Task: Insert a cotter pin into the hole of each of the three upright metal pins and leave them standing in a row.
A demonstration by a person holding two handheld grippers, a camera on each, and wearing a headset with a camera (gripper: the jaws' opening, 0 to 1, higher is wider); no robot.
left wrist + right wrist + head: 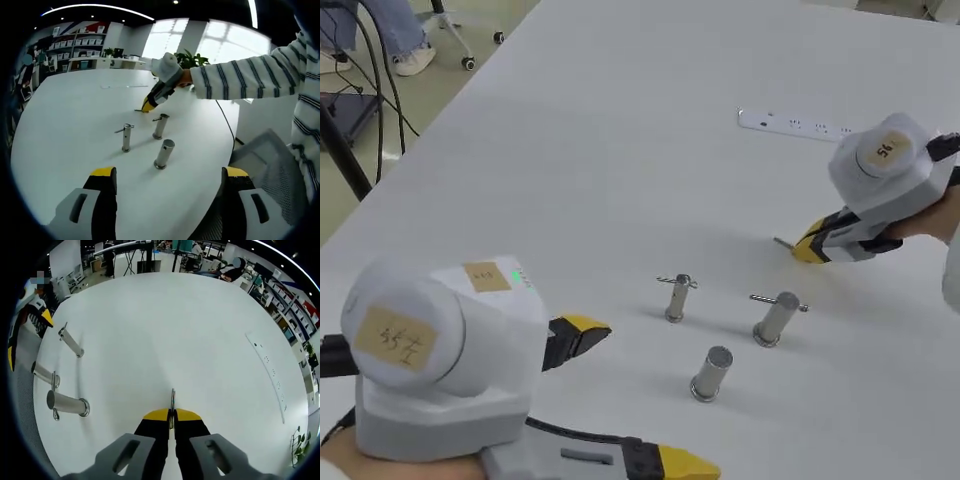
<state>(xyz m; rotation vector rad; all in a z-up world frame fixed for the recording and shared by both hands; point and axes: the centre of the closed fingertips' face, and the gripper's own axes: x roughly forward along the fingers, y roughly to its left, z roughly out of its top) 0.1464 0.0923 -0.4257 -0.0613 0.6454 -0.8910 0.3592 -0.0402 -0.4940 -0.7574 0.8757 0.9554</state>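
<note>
Three upright metal pins stand on the white table (600,160). The left pin (677,297) and the right pin (777,317) each carry a cotter pin through the top. The near pin (711,372) has a bare top. My right gripper (808,248) is shut on a cotter pin (782,241), low over the table behind the right pin; its own view shows the cotter pin (173,399) sticking out past the closed tips (172,415). My left gripper (635,395) is open, in front of the pins (164,153), with nothing between its jaws (170,172).
A white power strip (795,125) lies flat behind the right gripper. The table's left edge (430,130) drops to the floor, with cables and a chair base there. A grey chair (270,160) stands off the table's near side.
</note>
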